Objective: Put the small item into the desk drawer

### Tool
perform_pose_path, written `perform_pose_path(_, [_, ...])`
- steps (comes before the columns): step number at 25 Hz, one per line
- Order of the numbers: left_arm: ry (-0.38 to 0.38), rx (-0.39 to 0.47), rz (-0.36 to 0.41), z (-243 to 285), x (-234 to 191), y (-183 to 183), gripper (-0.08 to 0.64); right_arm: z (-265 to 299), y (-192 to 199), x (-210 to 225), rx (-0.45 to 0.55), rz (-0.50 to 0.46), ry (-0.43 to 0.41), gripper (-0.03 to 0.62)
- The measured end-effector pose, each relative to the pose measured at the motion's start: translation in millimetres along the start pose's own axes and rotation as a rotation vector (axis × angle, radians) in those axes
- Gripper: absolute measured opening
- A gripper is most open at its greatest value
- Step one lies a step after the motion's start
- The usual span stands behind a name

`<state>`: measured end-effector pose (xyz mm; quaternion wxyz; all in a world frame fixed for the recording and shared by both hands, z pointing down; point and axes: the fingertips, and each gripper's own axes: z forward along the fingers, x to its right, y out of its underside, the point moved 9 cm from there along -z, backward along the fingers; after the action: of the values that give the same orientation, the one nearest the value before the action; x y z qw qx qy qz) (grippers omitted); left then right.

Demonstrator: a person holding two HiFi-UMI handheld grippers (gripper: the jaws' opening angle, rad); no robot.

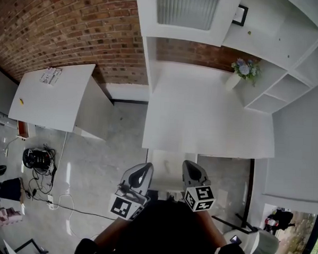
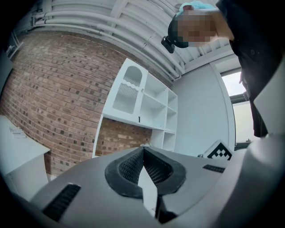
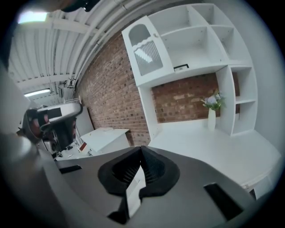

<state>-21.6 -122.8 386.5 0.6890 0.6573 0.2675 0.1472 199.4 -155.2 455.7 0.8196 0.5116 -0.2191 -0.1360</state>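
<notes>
Two tongs: left tongs (image 2: 143, 148) and right tongs (image 3: 141, 150) both pressed together, empty, just before the surface (image 1: 202, 121).
Small item: in no view, not on the surface.
Handling: probably light; pinch its middle.

The left tool (image 2: 143, 149) has its jaws pressed together with nothing between them. A white shelf (image 2: 151, 104) stands beyond, with a brick wall (image 2: 53, 93) left of the shelf.

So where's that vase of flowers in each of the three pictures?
Head view: vase of flowers, upper right, at the white desk's back corner.
Left gripper view: not visible.
Right gripper view: right of centre, on the desk beside the shelves.
Shared landmark: the ribbed cabinet door.
</notes>
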Motion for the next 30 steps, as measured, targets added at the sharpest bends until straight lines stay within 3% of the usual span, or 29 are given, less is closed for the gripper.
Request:
perform_pose_path(9, [0.014, 0.001, 0.004, -6, 9, 5, 0.023, -45, -19, -19, 0.133, 0.009, 0.038, 0.014])
perform_pose_path(30, [0.022, -0.011, -0.006, -7, 10, 10, 0.023, -48, -21, -20, 0.143, -0.013, 0.033, 0.014])
